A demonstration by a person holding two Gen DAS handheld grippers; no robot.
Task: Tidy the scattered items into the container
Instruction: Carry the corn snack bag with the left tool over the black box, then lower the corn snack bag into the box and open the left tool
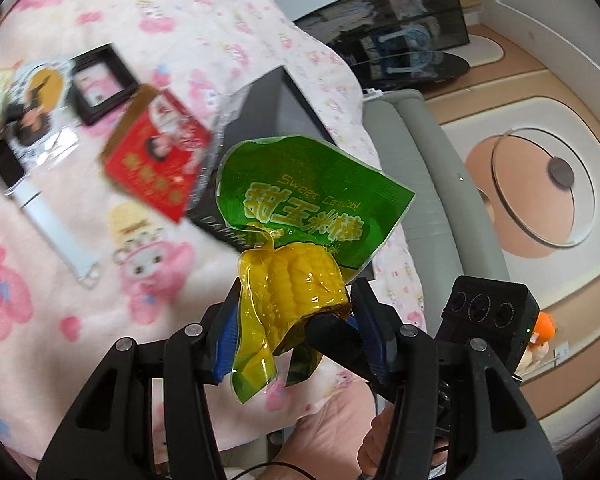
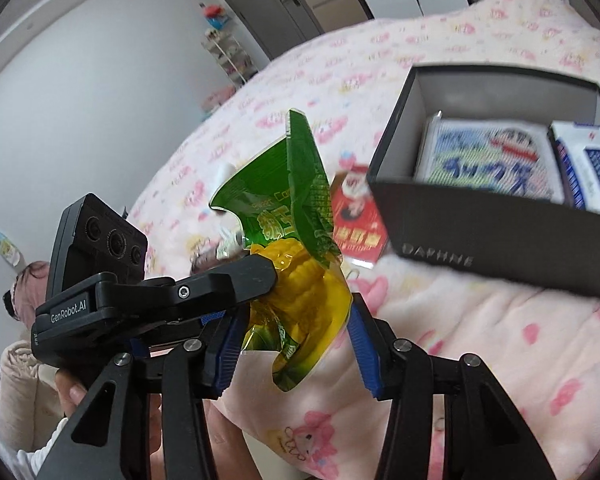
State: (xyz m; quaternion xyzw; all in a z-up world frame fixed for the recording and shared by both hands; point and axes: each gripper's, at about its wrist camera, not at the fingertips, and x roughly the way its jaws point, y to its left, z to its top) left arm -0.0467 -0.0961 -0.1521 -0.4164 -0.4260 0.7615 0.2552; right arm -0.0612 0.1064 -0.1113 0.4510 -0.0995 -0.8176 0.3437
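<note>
Corn packet [image 1: 300,240] pinched by both my left hand-held gripper [image 1: 296,312] and right hand-held gripper [image 2: 296,312]; I'd steady it over the box [image 2: 500,224] before releasing

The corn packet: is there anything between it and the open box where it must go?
Nothing visible blocks it. The corn packet is held up above the blanket, and the dark box lies to its right with its top open. Two packets already lie inside, but there looks to be room above them.

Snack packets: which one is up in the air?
The green sweetcorn packet: both grippers, left and right, pinch it aloft. The red packet lies on the blanket.
</note>
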